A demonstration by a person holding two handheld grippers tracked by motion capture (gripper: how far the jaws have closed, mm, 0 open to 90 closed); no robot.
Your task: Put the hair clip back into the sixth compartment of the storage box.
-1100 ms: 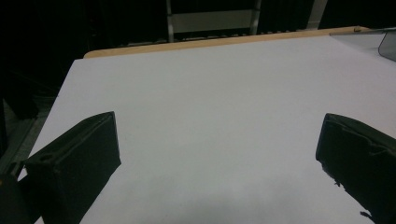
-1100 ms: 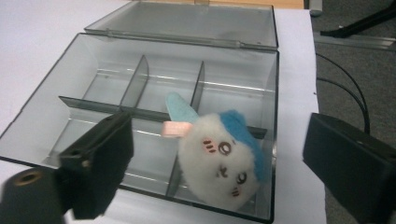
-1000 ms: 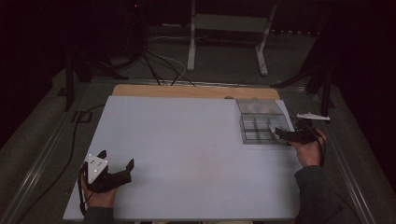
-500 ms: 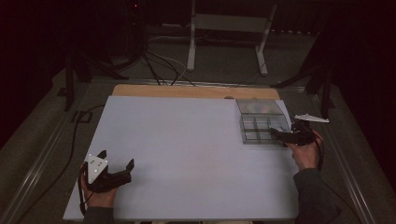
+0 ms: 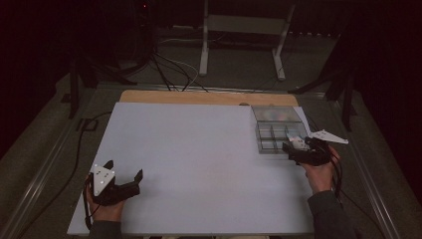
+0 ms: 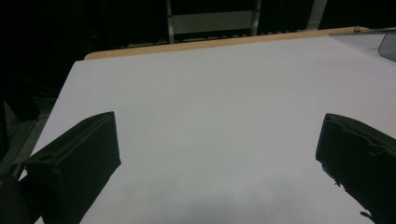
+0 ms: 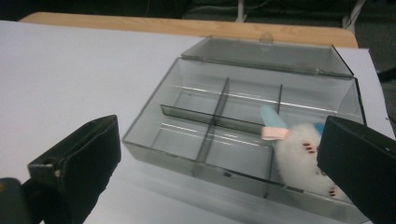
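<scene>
- In the high view, the right claw is seen at the near edge of a clear compartment box lying at the right side of the white worktop; a small white toy is glimpsed just at the claw's tip, too small to be told in detail. The left claw is held low at the near left corner of the worktop, well apart from the box, its jaws spread with nothing between them.
- In the left gripper view, the left claw is shown with its jaws wide apart over bare worktop.
- In the right gripper view, the right claw has just been opening and its jaws stand wide apart, pressing on nothing. The fluffy white toy, marked with small red dashes and bearing pink and blue tabs, is seen lying in the near right compartment of the box, close beside the right-hand jaw. The box's lid is laid open behind it.
</scene>
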